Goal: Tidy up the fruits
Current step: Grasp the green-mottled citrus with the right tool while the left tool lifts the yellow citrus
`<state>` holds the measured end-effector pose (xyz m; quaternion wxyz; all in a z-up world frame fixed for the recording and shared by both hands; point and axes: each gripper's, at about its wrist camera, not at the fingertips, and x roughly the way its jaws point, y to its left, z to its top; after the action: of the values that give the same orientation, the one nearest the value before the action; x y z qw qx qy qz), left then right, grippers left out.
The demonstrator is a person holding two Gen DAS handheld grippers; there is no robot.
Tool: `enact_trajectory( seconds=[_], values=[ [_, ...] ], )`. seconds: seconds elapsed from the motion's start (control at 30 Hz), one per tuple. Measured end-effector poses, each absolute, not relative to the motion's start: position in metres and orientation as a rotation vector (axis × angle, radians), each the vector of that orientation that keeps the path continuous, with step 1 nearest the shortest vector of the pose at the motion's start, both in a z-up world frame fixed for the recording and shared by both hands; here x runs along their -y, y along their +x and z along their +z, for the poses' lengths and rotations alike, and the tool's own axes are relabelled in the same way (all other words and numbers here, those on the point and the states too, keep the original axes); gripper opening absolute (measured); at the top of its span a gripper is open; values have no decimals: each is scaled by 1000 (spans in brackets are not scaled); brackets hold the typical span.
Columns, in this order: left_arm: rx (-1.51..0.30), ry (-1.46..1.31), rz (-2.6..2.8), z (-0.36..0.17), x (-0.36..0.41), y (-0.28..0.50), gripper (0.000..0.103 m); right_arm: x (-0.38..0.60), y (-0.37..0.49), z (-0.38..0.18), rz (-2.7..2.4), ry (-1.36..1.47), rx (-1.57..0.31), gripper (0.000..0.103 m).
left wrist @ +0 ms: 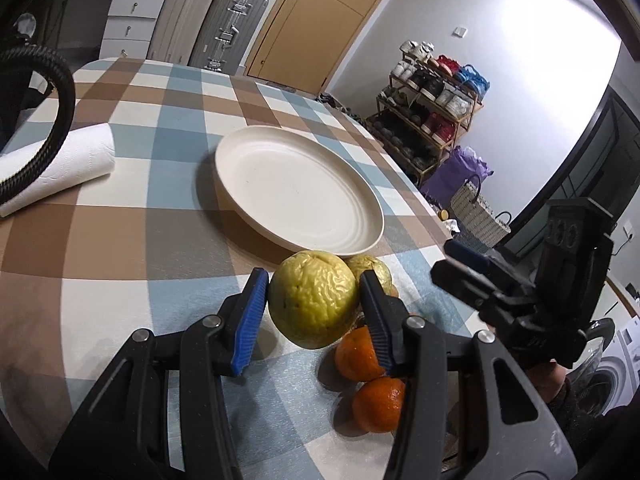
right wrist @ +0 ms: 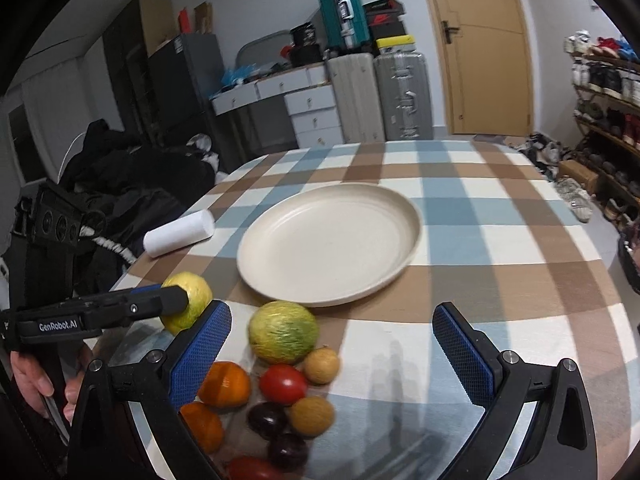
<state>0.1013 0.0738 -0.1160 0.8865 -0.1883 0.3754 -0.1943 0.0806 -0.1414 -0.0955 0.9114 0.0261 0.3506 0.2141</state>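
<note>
Lying at the far left of the checked desk [right wrist: 500, 216], a white paper towel roll [right wrist: 179, 233] rests on its side near the edge. Just right of it in the right wrist view, the left tongs [left wrist: 314, 300] grip a wrinkled yellow-green fruit [left wrist: 313, 300], the blue pads [left wrist: 250, 316] pressed to both its sides, and the fruit appears lifted a little clear of the cloth; a hand [right wrist: 30, 376] holds the handle below. Behind and to the right sits a cream plate [right wrist: 400, 208], bare, at the middle of the desk. In front of the plate's near rim lies a second green-yellow fruit [right wrist: 283, 332], and below it a close cluster: two oranges [right wrist: 225, 384], a red tomato [right wrist: 283, 384], two small tan round fruits [right wrist: 322, 365], two dark purple ones [right wrist: 267, 419], and another red one [right wrist: 250, 469] at the picture's bottom edge. The right tongs [right wrist: 332, 356] stand wide open above this cluster, empty, their left pad over the oranges and their right pad over bare cloth.
</note>
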Motion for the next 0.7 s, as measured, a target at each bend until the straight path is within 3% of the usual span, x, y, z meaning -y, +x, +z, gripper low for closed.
enact_trajectory(
  seconds=[0.27,0.43,0.63,0.7],
  values=[
    [-756,-419,-388,-110,-95,91,44,106,94,-111,502,-26,-822,102],
    [-746,-428,-375,-108,-103,85,44,92,96,-119,511,-72,-855,93],
    [-736,-443,-362,-107,-112,79,44,89,102,-125,506,-70,-910,75],
    [-733,-445,-361,-106,-113,77,44,90,102,-126,508,-59,-917,56]
  ],
)
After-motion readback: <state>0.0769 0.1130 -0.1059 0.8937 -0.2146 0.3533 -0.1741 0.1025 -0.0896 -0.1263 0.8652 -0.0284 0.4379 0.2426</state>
